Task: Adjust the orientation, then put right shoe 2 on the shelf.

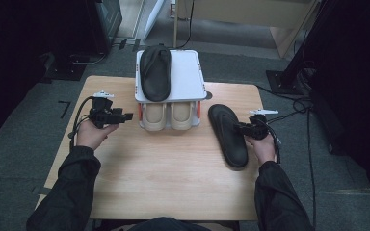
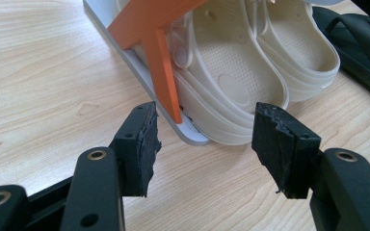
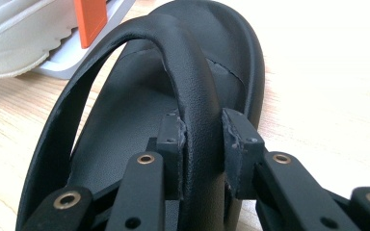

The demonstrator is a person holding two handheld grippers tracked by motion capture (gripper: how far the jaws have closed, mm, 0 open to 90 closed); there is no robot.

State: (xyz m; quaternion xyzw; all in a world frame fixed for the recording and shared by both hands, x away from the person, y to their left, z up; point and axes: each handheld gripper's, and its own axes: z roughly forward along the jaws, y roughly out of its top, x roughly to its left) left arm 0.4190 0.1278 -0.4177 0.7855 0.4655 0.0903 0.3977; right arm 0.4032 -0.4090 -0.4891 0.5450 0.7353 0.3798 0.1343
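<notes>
A black flip-flop (image 1: 227, 134) lies on the wooden table (image 1: 164, 168) at the right. My right gripper (image 1: 248, 128) is shut on its strap (image 3: 192, 96), both pads pressed against it. A second black flip-flop (image 1: 155, 72) rests on top of the white two-level rack (image 1: 188, 77). A pair of beige clogs (image 1: 167, 115) sits on the rack's lower level. My left gripper (image 1: 125, 116) is open and holds nothing, just left of the rack; in the left gripper view its jaws stand wide apart in front of the nearer clog (image 2: 226, 91) and an orange rack leg (image 2: 163, 72).
The rack stands at the table's far edge, centred. Both forearms in dark sleeves (image 1: 72, 192) come in from the bottom. Cables (image 1: 298, 108) trail off the right side onto the grey floor. Dark equipment stands beyond the table on both sides.
</notes>
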